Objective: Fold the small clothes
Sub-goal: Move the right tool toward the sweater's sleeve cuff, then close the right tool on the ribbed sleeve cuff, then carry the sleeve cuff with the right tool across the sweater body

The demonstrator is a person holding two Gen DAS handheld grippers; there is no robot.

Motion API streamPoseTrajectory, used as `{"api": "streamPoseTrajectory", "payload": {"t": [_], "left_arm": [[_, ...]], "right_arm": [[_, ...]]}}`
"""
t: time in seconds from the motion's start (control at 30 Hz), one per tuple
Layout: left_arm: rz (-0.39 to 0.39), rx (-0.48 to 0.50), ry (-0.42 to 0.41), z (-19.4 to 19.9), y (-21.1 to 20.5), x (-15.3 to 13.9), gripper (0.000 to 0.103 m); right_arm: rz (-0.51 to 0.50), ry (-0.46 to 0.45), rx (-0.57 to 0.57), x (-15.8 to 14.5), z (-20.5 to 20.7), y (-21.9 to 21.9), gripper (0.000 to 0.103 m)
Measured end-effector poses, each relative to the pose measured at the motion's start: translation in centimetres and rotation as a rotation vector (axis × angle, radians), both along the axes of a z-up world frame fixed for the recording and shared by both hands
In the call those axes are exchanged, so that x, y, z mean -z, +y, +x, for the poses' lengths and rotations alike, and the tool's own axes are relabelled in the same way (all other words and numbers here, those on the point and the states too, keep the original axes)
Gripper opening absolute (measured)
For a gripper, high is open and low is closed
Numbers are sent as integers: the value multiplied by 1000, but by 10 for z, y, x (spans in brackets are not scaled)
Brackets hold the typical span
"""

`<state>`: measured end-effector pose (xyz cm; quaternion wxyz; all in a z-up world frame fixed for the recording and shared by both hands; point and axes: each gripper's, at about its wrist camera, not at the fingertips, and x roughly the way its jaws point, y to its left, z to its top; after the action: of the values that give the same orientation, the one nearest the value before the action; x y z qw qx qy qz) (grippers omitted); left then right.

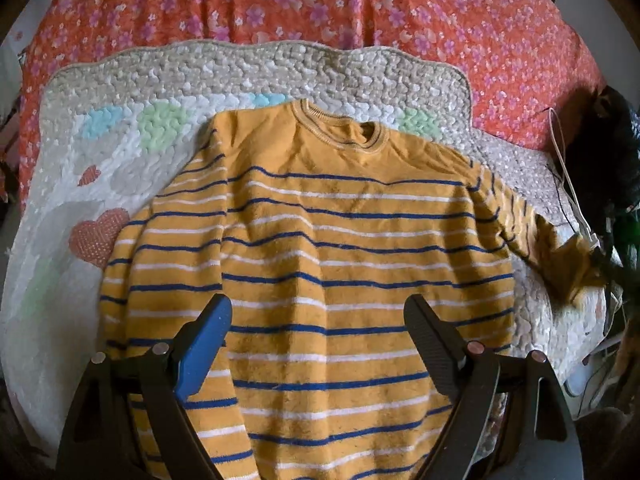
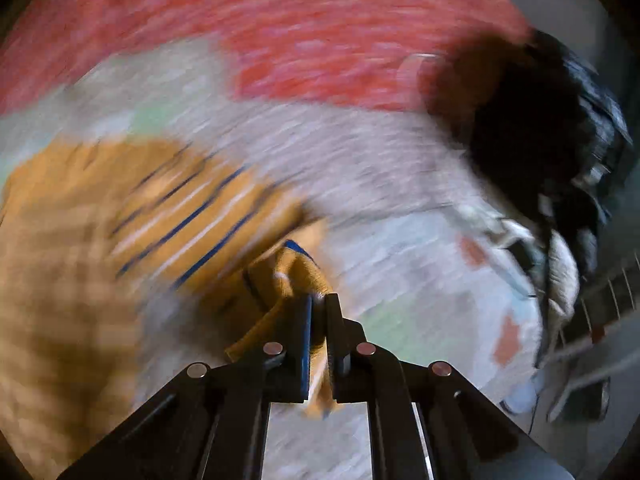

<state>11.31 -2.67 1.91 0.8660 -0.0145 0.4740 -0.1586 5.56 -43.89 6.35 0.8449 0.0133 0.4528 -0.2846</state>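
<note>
Striped sweater (image 1: 320, 248) spread flat on quilted mat (image 1: 256, 68); my right gripper (image 2: 319, 300) clamped on its sleeve cuff (image 2: 296, 276); my left gripper (image 1: 318, 308) hovers with jaws apart; soft, light knit, best pinched at hems and cuffs.

On my left gripper (image 1: 318, 320) I saw matte black linkage arms with round, silver-pink pivot pins either side of the jaws. Nearest those pins, one finger (image 1: 202, 350) carried a smooth blue pad, and the other finger (image 1: 434, 344) a black pad with a fine ribbed texture. My right gripper (image 2: 319, 300) was built the same: black angular arms, four shiny round pins set in a row just behind the fingers, and a blue edge along one finger's (image 2: 306, 344) inner face.
</note>
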Motion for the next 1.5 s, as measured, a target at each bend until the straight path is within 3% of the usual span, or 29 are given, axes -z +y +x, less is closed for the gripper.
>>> {"api": "streamPoseTrajectory", "payload": {"t": [0.2,0.3,0.37,0.43,0.57,0.63,0.67,0.7,0.83,0.9,1.0,1.07,1.17,1.23,1.27,1.3,1.43,1.5], "left_arm": [[42,-9,21,22,-1,21,87],[54,-28,26,33,1,27,87],[49,-47,32,40,5,27,87],[40,-65,38,45,12,26,87],[14,-96,48,52,25,23,87],[5,-104,45,53,29,20,87],[-3,-103,45,53,30,19,87],[-9,-97,47,53,30,18,87],[-40,-48,62,47,19,16,87],[-37,-11,61,41,8,18,87],[-18,34,49,32,-7,21,87],[-2,45,36,29,-13,24,87],[27,49,32,28,-17,29,87],[31,40,40,31,-15,32,87],[27,32,46,33,-13,32,87],[20,21,53,35,-9,32,87],[-3,-43,50,47,14,23,87],[-20,-79,48,52,28,19,87]], "right_arm": [[-66,36,341,1,19,-124,3],[-155,90,471,4,15,-157,0],[-147,87,525,4,10,-172,0],[-80,40,500,0,12,-172,0],[265,-82,374,8,6,-166,3],[370,-142,394,16,-16,-162,25],[389,-155,418,21,-27,-160,59],[393,-166,464,27,-45,-157,77],[464,-175,623,56,-103,-149,78],[582,-216,715,78,-127,-154,78],[710,-284,760,97,-132,-165,78],[662,-307,759,93,-124,-170,80],[589,-279,749,87,-107,-178,79],[547,-262,759,81,-99,-181,67],[525,-245,739,76,-92,-181,44],[519,-226,697,72,-83,-180,13],[374,-175,497,34,-33,-147,10],[349,-176,384,17,-9,-118,10]]}}
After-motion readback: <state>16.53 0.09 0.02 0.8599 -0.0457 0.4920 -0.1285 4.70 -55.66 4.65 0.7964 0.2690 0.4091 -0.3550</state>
